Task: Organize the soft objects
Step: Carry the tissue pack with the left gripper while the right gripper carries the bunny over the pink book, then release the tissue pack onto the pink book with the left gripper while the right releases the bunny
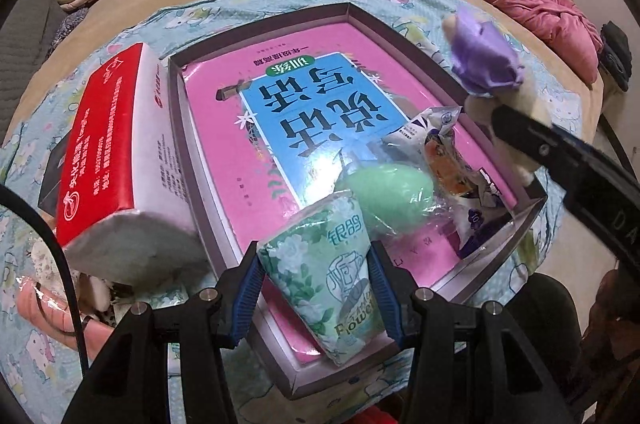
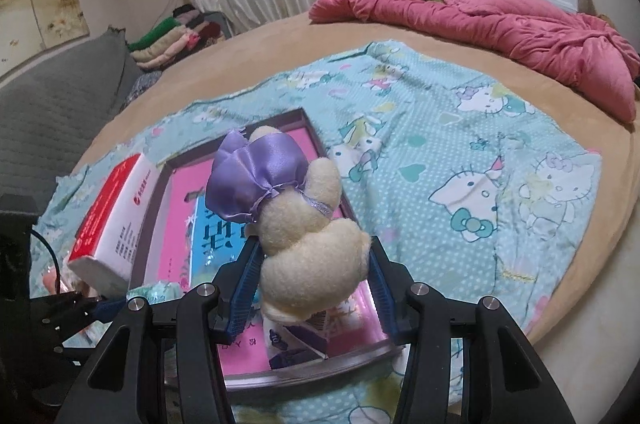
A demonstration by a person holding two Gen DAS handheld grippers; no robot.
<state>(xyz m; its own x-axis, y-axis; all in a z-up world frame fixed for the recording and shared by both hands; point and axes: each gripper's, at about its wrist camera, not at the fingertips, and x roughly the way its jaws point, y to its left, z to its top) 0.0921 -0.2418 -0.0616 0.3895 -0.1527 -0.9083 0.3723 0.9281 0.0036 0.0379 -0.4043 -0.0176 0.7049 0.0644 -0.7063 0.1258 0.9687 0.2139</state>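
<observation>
The left gripper (image 1: 316,288) has its blue-padded jaws pressed against both sides of a green floral tissue pack (image 1: 332,272), holding it tilted over the near end of the shallow grey tray (image 1: 256,20). The right gripper (image 2: 312,288) is clamped on a cream plush toy (image 2: 308,236) in a shiny purple dress, gripping it by the lower body so that the dressed end points away from the jaws; it hangs above the tray's right-hand edge. In the left wrist view the same toy shows at the tray's right rim, with the black finger of the other gripper across it.

Inside the tray lies a pink and blue children's book (image 1: 304,120), flat and filling most of the floor. On the book, just beyond the tissue pack, sits a pale green egg-shaped sponge (image 1: 388,196) in clear wrap, touching a crinkled snack packet (image 1: 448,160) beside it toward the tray's right side. Against the tray's left wall leans a red and white tissue box (image 1: 116,152), tipped up on one edge.

The tray rests on a light blue Hello Kitty sheet (image 2: 460,160) spread over a tan bed (image 2: 280,36). Beyond the tray, at the far side of the bed, a pink quilt (image 2: 500,20) lies bunched. To the far left of the tray, off the bed, stands a stack of folded clothes (image 2: 176,36).
</observation>
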